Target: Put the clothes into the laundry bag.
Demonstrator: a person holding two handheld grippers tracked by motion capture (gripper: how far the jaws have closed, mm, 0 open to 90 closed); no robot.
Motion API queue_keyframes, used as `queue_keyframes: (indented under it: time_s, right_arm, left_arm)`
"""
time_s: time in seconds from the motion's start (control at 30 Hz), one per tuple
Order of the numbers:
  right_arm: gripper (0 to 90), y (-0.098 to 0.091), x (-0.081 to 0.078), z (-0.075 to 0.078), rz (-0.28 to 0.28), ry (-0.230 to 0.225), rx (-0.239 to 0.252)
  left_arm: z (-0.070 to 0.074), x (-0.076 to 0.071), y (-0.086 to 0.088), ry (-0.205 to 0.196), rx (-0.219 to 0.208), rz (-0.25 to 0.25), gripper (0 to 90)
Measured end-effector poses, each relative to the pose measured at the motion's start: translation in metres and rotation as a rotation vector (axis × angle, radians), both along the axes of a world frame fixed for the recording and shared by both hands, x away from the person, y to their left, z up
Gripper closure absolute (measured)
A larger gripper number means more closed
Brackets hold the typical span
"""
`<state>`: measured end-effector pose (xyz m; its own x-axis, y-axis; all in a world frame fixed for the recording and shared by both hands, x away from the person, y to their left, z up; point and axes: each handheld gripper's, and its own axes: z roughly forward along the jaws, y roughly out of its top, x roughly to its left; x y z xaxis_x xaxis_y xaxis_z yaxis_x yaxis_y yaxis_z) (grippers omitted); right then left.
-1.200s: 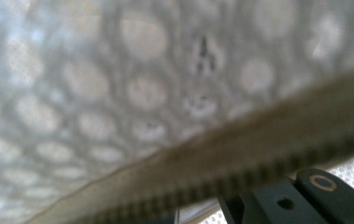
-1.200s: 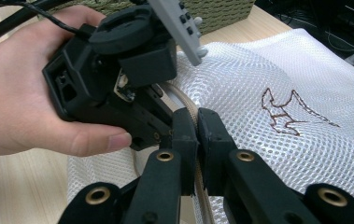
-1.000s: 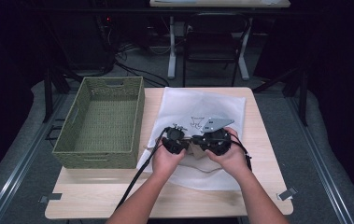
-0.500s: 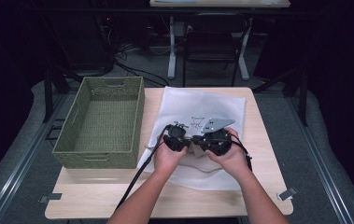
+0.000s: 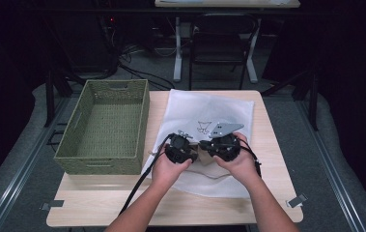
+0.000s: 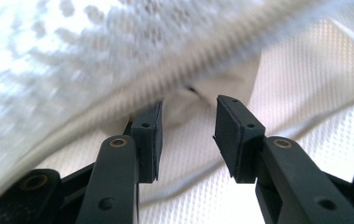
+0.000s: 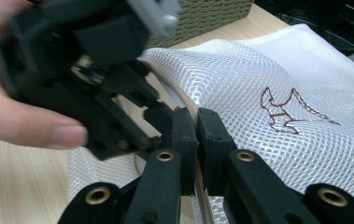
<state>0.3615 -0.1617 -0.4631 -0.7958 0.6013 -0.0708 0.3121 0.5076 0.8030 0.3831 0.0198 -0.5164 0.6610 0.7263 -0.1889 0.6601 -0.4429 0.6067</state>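
A white mesh bag (image 5: 209, 108) with a small embroidered emblem (image 7: 291, 109) lies flat on the wooden table (image 5: 277, 145). Both hands hold their grippers tip to tip at its middle. My left gripper (image 6: 188, 109) has just been opening: its pads stand apart, and a fold of the white mesh lies behind the gap without touching them. My right gripper (image 7: 197, 119) is shut on the bag's zippered edge (image 7: 165, 88), with the strip pinched between the pads. In the high view the left gripper (image 5: 192, 152) and right gripper (image 5: 205, 148) nearly meet.
A green woven basket (image 5: 103, 125) stands on the table's left half, beside the bag. A black cable (image 5: 142, 179) trails from the left gripper over the table's front edge. Behind the table are a chair (image 5: 219, 38) and another table's legs on a dark floor.
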Motion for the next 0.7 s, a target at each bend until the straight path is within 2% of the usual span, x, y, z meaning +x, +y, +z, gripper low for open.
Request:
queue_keyframes:
  time_s: [0.13,0.27,0.4,0.53,0.7]
  right_arm:
    - [86.6,-0.001,0.0,-0.001,-0.001,0.007,0.002]
    - [86.6,-0.002,-0.001,-0.001,-0.006,0.007,0.001]
    - [86.6,-0.002,-0.001,-0.001,-0.006,0.004,-0.002]
    - [86.5,-0.002,-0.002,-0.002,-0.006,0.011,-0.008]
    - [86.5,-0.001,-0.003,-0.006,-0.004,0.026,-0.016]
  left_arm:
    - [0.004,-0.008,0.007,-0.022,0.016,-0.027,60.3]
    - [0.011,-0.02,0.018,-0.046,0.011,-0.036,59.4]
    - [0.013,-0.027,0.027,-0.051,0.007,-0.033,59.4]
    - [0.011,-0.034,0.039,-0.063,0.014,-0.023,59.2]
    - [0.007,-0.039,0.052,-0.059,0.033,-0.023,58.7]
